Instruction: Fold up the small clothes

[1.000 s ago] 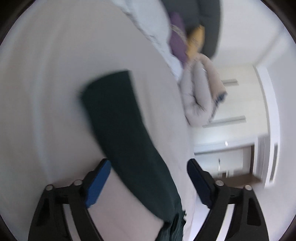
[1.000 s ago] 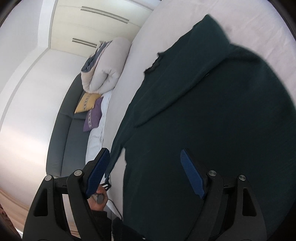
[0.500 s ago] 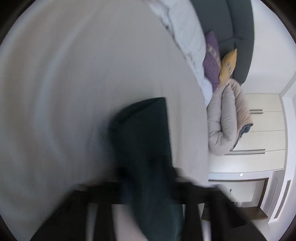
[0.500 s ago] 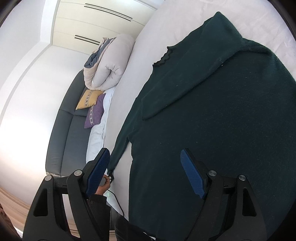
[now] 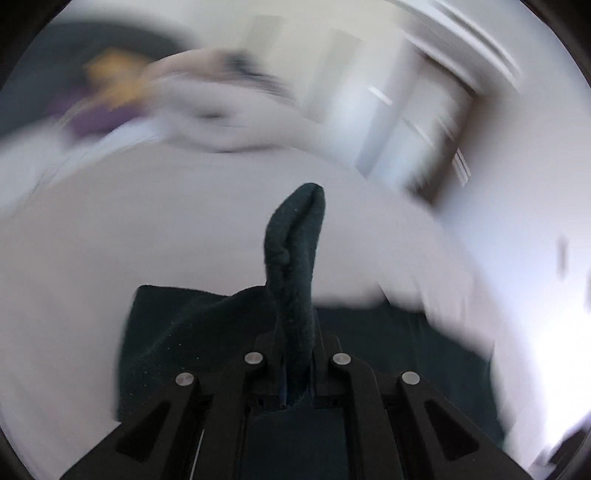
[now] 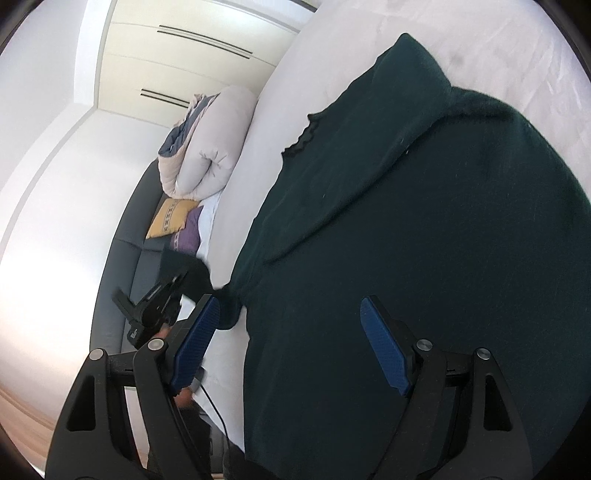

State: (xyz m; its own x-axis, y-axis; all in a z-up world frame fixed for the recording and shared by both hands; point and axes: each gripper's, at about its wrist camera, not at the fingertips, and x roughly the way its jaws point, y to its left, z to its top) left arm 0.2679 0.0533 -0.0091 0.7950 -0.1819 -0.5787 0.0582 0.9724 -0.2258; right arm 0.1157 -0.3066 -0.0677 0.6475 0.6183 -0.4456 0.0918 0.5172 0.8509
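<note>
A home bedroom: bed (image 6: 480, 44), rolled duvet (image 6: 210, 147), wardrobe doors (image 6: 192, 55).

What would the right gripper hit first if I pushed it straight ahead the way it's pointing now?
Most likely the dark green sweater: the open right gripper points forward and down over the sweater's body, spread on the white bed. Nothing else shows between the fingers, though depth is hard to judge.

Bare white bedsheet (image 6: 461, 33) lies open toward one o'clock beyond the dark green sweater (image 6: 424, 240). At ten o'clock the rolled duvet (image 6: 210, 147) and, apparently, cushions (image 6: 168, 219) block passage.
</note>
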